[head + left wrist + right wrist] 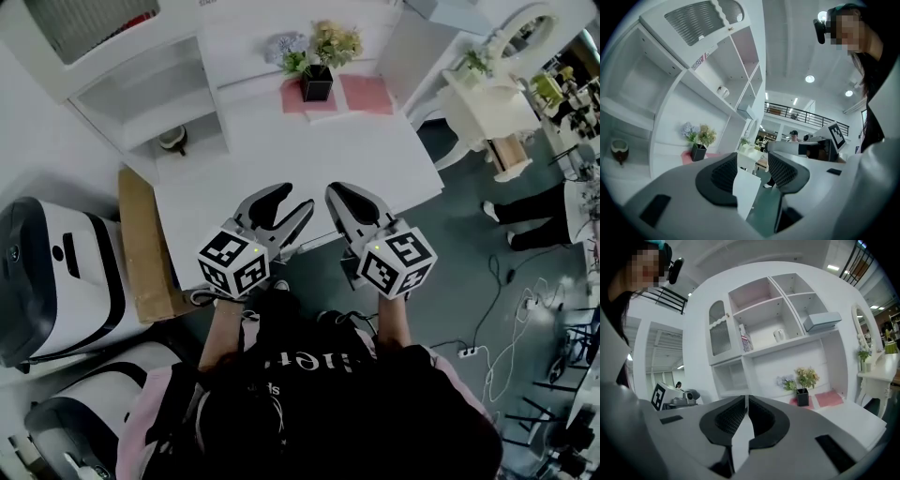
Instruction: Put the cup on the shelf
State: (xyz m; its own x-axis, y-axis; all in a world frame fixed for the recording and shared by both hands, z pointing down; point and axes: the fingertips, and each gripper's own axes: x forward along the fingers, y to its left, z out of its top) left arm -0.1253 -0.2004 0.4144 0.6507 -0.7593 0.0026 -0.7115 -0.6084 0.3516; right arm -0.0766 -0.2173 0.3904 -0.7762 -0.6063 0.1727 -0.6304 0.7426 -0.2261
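Left tongs [752,161] apart, empty; right tongs [746,400] closed; cup [172,139] small, indistinct.

Head view, table [281,159] at centre.

- Shelf unit [141,84] stands at 10 o'clock, against the table's edge.
- Cup [172,139] sits in the unit's low open compartment, near the table.
- Flower pot [317,84] is on the table at 12 o'clock, with mats [367,95] just beside it toward 1 o'clock.
- Dressing table [483,108] stands at 2 o'clock, apart from the table.
- Cardboard box [145,244] lies along the table's side at 8 o'clock, with two machines [56,272] beyond it.
- Left gripper [295,197] and right gripper [336,195] are side by side over the near edge at 6 o'clock.
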